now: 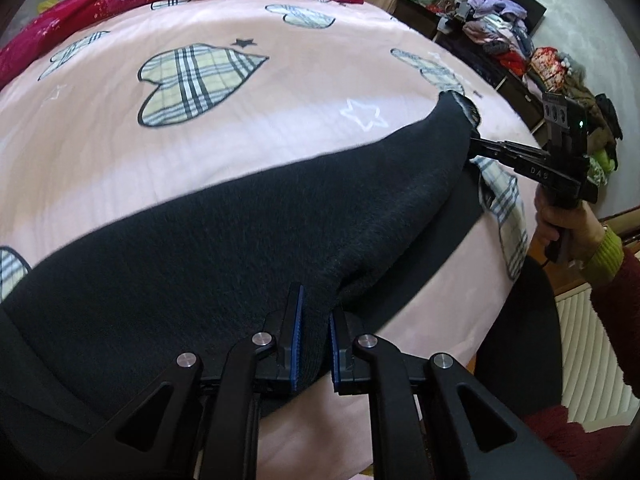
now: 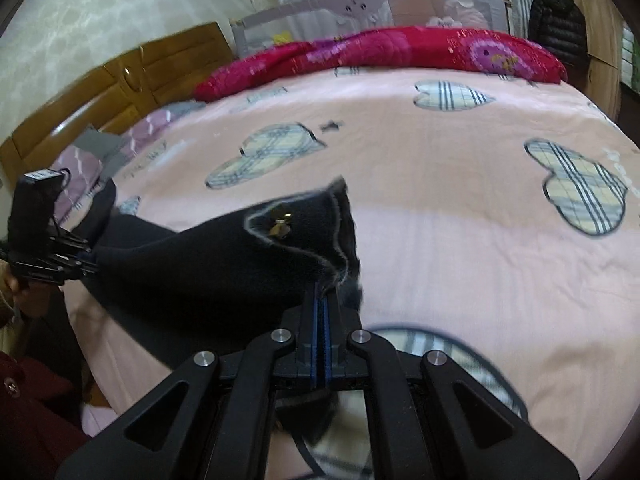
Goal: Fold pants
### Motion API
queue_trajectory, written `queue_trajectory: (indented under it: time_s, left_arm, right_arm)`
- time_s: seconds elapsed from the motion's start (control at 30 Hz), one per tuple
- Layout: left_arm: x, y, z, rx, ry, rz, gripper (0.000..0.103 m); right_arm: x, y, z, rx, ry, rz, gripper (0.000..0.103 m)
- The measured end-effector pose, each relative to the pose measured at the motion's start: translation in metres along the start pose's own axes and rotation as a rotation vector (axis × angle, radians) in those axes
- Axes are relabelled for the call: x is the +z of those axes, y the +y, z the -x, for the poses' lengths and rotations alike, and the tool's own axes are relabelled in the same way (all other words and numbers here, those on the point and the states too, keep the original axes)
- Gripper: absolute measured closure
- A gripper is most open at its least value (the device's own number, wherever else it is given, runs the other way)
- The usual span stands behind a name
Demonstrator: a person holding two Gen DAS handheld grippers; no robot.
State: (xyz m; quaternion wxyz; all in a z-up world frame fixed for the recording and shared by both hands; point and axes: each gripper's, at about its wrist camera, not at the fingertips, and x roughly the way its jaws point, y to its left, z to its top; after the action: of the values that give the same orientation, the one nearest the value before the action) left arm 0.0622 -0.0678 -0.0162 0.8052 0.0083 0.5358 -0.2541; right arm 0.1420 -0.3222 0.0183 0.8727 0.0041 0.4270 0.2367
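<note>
Dark fleece pants (image 1: 248, 240) are held stretched above a pink bed (image 1: 200, 152). My left gripper (image 1: 316, 312) is shut on one end of the pants, with cloth bunched between its blue pads. My right gripper (image 2: 326, 300) is shut on the other end, by the seam with a small metal charm (image 2: 280, 226). Each gripper shows in the other's view: the right one (image 1: 474, 140) at the far end of the pants, the left one (image 2: 90, 266) at the left edge. The pants (image 2: 240, 264) sag between them, and a lower layer lies on the sheet.
The pink sheet has plaid hearts (image 1: 196, 80). A red floral quilt (image 2: 380, 56) lies along the far side. A wooden headboard (image 2: 120, 92) is at the left. Piled clothes (image 1: 504, 32) sit on furniture beyond the bed. A radiator (image 1: 592, 356) stands at the right.
</note>
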Motion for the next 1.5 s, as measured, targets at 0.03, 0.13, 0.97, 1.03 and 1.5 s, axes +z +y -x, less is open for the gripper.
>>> queue_trajectory:
  time_s: [0.03, 0.13, 0.97, 1.03, 1.5]
  left_arm:
    - [-0.002, -0.001, -0.002, 0.005, 0.002, 0.001, 0.093]
    - [-0.006, -0.003, 0.000, 0.006, 0.000, 0.020, 0.083]
    - [-0.034, 0.107, 0.101, 0.194, -0.107, 0.473, 0.038]
    - [-0.029, 0.129, 0.110, 0.246, -0.096, 0.538, 0.038]
    - [0.032, 0.234, 0.093, 0.455, 0.179, 0.661, 0.034]
  right_arm:
    - [-0.005, -0.003, -0.002, -0.010, 0.024, -0.023, 0.100]
    - [-0.017, -0.012, 0.000, -0.007, 0.055, -0.093, 0.100]
    - [-0.004, 0.105, 0.004, 0.190, 0.012, -0.207, 0.097]
    - [-0.001, 0.124, -0.012, 0.225, 0.050, -0.187, 0.089]
    - [0.016, 0.264, -0.078, 0.444, 0.147, 0.091, 0.029]
